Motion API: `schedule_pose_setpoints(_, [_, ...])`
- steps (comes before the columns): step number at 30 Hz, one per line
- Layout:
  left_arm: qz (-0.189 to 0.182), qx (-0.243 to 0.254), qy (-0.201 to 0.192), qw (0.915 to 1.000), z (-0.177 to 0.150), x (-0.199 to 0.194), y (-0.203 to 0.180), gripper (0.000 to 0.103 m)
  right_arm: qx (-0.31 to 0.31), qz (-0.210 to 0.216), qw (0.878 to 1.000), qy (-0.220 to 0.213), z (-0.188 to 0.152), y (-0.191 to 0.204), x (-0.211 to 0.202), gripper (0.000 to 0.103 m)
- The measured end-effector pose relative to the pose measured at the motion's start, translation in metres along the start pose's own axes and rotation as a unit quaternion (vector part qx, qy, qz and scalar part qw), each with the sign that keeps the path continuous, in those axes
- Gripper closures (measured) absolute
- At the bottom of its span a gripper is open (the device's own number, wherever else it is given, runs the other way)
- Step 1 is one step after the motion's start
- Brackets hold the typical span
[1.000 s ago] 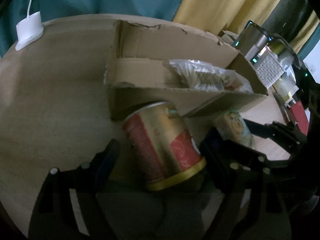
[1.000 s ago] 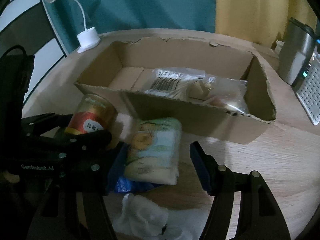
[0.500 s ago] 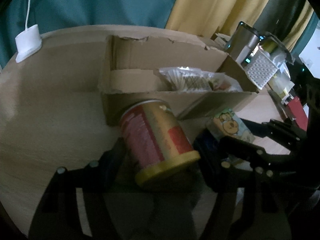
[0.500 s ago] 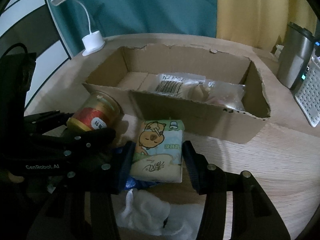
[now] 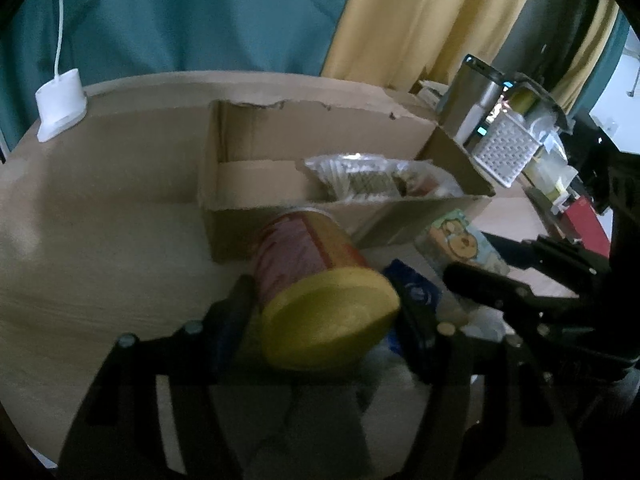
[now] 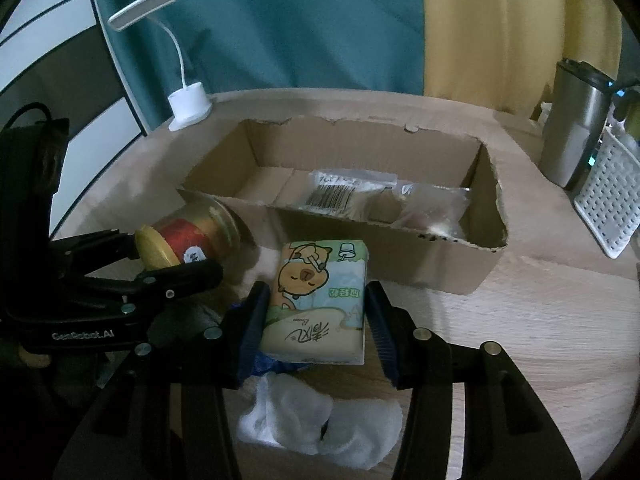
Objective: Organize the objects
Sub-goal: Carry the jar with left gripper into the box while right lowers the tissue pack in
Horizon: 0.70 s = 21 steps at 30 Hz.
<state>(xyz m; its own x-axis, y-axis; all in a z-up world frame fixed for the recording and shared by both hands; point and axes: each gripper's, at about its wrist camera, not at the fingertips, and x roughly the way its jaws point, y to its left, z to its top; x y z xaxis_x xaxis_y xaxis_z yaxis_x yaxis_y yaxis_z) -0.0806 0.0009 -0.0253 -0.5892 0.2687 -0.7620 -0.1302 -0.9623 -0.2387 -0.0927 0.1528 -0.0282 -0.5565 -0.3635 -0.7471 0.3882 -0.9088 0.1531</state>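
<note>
A red and gold can [image 5: 316, 264] with a yellow lid sits tilted between the pads of my left gripper [image 5: 324, 296], lid toward the camera; the jaws are closing and press on it. In the right wrist view the can [image 6: 188, 236] hangs off the table in front of the box's left corner. My right gripper [image 6: 316, 300] is shut on a cartoon-printed tissue pack [image 6: 320, 296], held just before the front wall of the open cardboard box [image 6: 460, 272]. A clear snack bag [image 6: 352, 196] lies inside the box.
Crumpled white cloth [image 6: 320, 416] and a blue packet [image 6: 272, 364] lie on the wooden table below the right gripper. A white lamp base [image 6: 188, 106] stands back left. A steel tumbler [image 6: 572, 120] and a white perforated basket [image 6: 612, 200] stand to the right.
The right jaws closed on the tissue pack and raised it. The left jaws narrowed on the can, which rose and tipped its yellow lid toward the camera.
</note>
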Motion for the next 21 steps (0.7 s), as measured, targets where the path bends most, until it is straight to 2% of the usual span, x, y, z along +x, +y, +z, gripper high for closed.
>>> schedule_pose_setpoints(21, [-0.004,0.011,-0.03,0.9995,0.01,-0.025,-0.006,0.045,-0.004,0.001,1.0,-0.028,0.006,-0.002,-0.023,0.051])
